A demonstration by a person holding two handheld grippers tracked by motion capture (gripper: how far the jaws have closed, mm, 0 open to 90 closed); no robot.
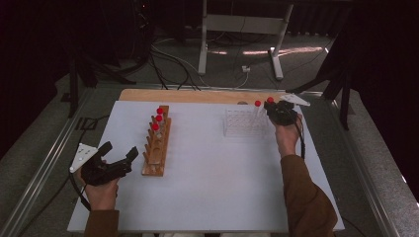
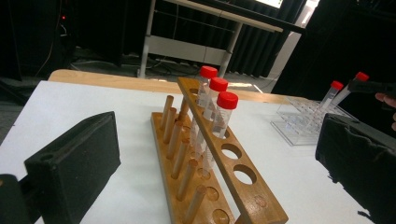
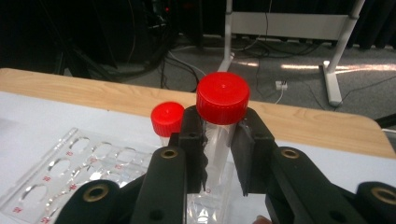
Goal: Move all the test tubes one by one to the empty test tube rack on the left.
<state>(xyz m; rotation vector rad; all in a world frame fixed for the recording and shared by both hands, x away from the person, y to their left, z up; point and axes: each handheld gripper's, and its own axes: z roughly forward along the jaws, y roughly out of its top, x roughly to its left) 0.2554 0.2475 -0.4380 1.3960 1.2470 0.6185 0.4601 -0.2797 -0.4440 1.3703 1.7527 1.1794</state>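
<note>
R tool [image 3: 219, 154] clamped on red-cap tube [image 3: 221, 116] over clear rack [image 1: 242, 123]. L tool [image 1: 118, 155] wide open, empty, near wood rack [image 1: 157, 148] on tabletop [image 1: 212, 177].

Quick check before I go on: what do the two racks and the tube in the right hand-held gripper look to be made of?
Left rack: wood, by its tan colour, grain and round pegs, with a slight sheen.
Right rack: clear glossy plastic, probably acrylic; the table shows through it.
Tube: transparent, likely plastic, though glass is possible; its cap is red matt plastic.
Right hand-held gripper: black jaws, apparently plastic.
</note>
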